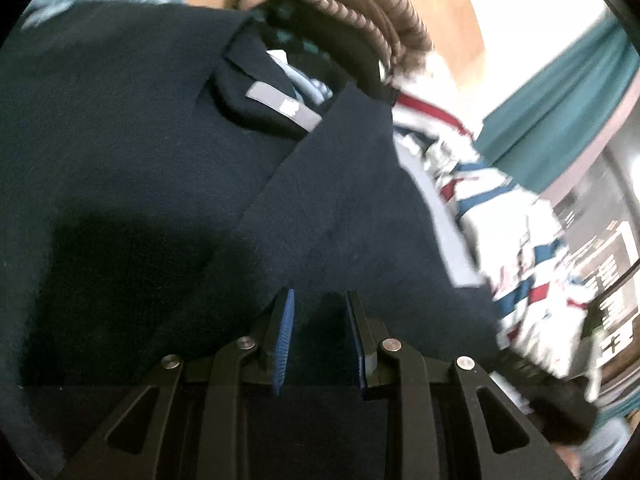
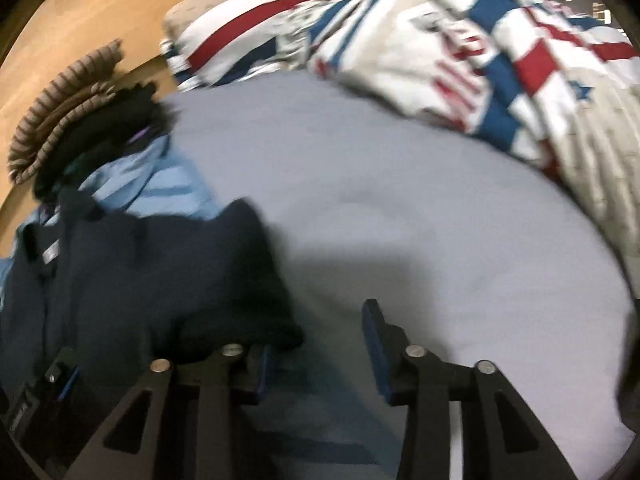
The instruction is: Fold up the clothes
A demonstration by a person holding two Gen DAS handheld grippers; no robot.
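In the left wrist view the navy shirt fills nearly the whole frame, spread right under and ahead of the left claw. A folded-over flap of it runs as a diagonal edge from beside the claw up toward the collar with its grey neck label, so the garment's long axis seems to run away from the claw toward that collar. The left claw's blue pads stand narrowly apart with dark cloth showing in the gap; whether they pinch it I cannot tell. To the right lie a red, white and blue quilt and, at the top, a brown striped garment. In the right wrist view the same shirt lies to the left of the right claw, on the grey bed sheet, its near edge draped over that claw's left finger. The right claw is released, with only sheet in its gap. The left claw is likely the nearer to the shirt for the next fold.
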